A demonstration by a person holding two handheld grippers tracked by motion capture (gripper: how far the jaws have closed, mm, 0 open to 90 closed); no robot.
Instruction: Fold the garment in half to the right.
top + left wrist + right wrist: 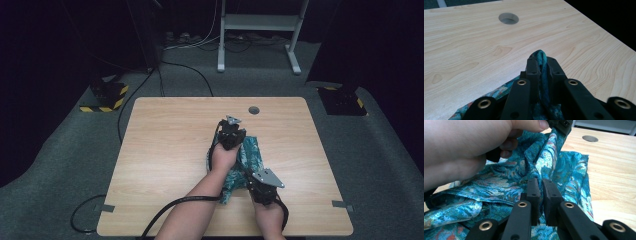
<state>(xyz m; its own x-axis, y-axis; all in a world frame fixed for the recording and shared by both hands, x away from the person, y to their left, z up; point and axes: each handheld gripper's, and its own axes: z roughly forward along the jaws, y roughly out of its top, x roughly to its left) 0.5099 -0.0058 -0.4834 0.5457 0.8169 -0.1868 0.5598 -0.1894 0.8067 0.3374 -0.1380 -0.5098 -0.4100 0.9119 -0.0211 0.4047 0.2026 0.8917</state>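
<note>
A teal patterned cloth [250,155] lies crumpled right of the table's middle. My left gripper [232,137] is at the cloth's far end, shut on a raised fold. In the left gripper view the jaws [541,62] pinch a narrow ridge of the cloth [541,55] above the bare wood. My right gripper [252,181] is at the cloth's near end. In the right gripper view its jaws [540,183] are shut on a pleat of the cloth [499,182], which stretches up to the left gripper [560,125] and the hand [461,150] holding it.
The light wooden table [165,150] has a round cable hole [254,110] near its far edge. A white stand frame [260,22] and cables sit on the grey floor behind. Yellow-and-black striped bases [105,97] flank the table.
</note>
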